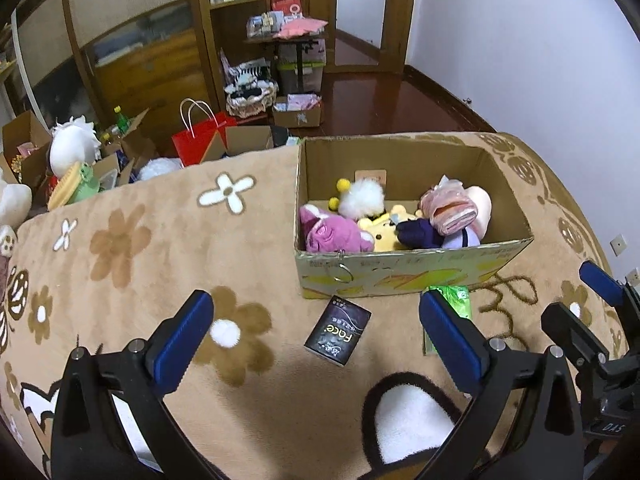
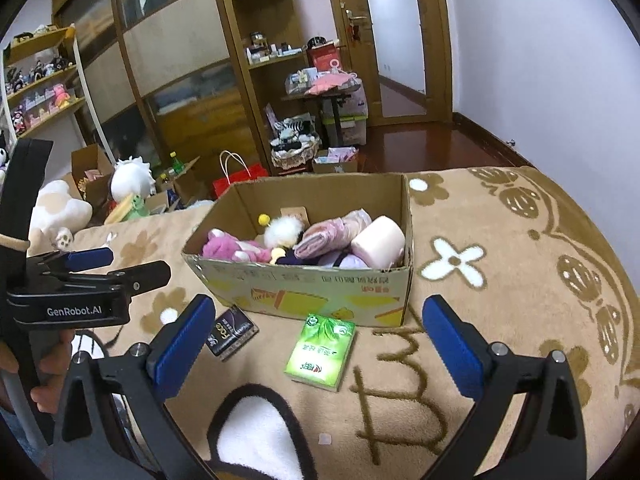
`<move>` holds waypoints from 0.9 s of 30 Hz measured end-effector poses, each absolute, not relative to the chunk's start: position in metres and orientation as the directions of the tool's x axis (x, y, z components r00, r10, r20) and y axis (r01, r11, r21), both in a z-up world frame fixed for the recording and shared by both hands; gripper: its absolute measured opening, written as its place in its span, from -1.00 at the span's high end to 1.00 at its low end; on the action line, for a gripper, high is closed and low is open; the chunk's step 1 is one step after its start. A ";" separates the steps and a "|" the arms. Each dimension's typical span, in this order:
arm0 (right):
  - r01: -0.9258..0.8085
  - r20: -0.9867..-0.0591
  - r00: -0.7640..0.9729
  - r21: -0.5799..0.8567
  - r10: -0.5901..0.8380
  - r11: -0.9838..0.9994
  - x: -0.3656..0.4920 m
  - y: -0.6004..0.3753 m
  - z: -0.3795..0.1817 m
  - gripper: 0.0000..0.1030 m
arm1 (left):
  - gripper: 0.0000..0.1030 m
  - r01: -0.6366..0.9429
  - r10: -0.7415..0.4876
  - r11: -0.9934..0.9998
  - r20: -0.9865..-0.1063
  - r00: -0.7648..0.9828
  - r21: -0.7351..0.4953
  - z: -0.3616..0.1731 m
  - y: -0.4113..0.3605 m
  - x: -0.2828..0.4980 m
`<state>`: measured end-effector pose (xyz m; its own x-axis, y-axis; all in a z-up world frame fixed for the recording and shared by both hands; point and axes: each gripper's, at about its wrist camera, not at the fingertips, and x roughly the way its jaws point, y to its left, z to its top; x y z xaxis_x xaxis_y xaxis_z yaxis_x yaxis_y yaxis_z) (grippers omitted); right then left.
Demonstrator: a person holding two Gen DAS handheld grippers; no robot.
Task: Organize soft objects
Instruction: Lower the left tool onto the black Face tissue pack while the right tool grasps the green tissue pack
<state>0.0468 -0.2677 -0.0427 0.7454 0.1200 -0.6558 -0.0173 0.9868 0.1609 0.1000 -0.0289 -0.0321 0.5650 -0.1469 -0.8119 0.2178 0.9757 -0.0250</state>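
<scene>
Both the left gripper (image 1: 316, 332) and the right gripper (image 2: 318, 332) are being held over the blanket (image 1: 160, 240) with jaws wide and empty. Two tissue packs, a black one (image 1: 338, 330) and a green one (image 2: 322, 350), are lying just before the cardboard box (image 2: 304, 286) of plush toys (image 2: 236, 248). Being light, soft and probably slippery in their wrapping, they are best being pinched across the short sides.

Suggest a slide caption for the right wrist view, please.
Open right tongs above green tissue pack before plush-filled cardboard box.

dim indoor light, fisheye warp — soft edges
</scene>
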 end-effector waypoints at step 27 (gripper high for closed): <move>0.013 -0.782 0.614 0.151 0.111 0.988 0.090 -0.261 -0.113 -1.00 | -0.97 0.215 -0.180 0.970 -0.924 0.336 -0.111 -0.111 -0.039 0.142</move>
